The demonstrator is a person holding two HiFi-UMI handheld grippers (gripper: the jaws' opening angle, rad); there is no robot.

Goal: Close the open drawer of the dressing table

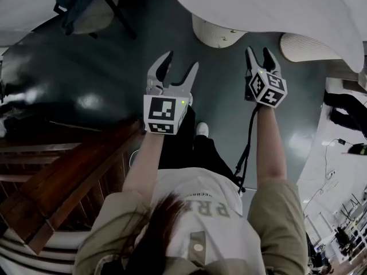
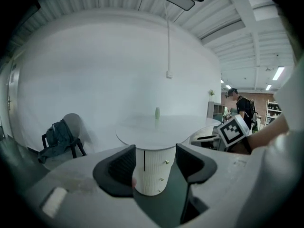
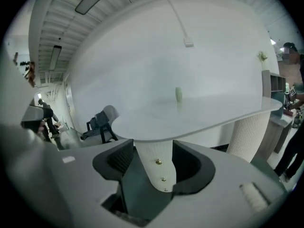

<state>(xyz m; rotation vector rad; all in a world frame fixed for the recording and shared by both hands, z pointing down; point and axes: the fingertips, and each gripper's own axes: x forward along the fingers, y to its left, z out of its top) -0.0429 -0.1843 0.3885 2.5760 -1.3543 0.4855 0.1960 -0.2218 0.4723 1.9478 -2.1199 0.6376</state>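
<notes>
Head view, far left: I see wooden steps (image 1: 63, 176) near me and a chair with a backpack (image 1: 86, 7) farther off.
Left gripper (image 1: 180, 62): jaws spread with nothing pinched, held out over the dark floor (image 1: 86, 79).
Right gripper (image 1: 259, 51): jaws also spread and empty. It sits right of the left one, with its tips near the table edge.
Dressing table (image 1: 275, 4): the white top runs across the far side. From above, only the crown of the drawer pedestal (image 1: 217, 34) and of a second pedestal (image 1: 301, 47) shows.
Left gripper view: this gives me what the head view hides. The drawer pedestal stands well off, framed between the parted jaws, with small knobs (image 2: 166, 162) down its ribbed front. A small bottle (image 2: 157, 112) stands on the top, and the right gripper's marker cube (image 2: 234, 129) shows at right.
Right gripper view: the same pedestal is framed between the parted jaws with its knobs in a column, and the second pedestal is at far right.
Drawer: I cannot tell from any view whether one stands open.
</notes>
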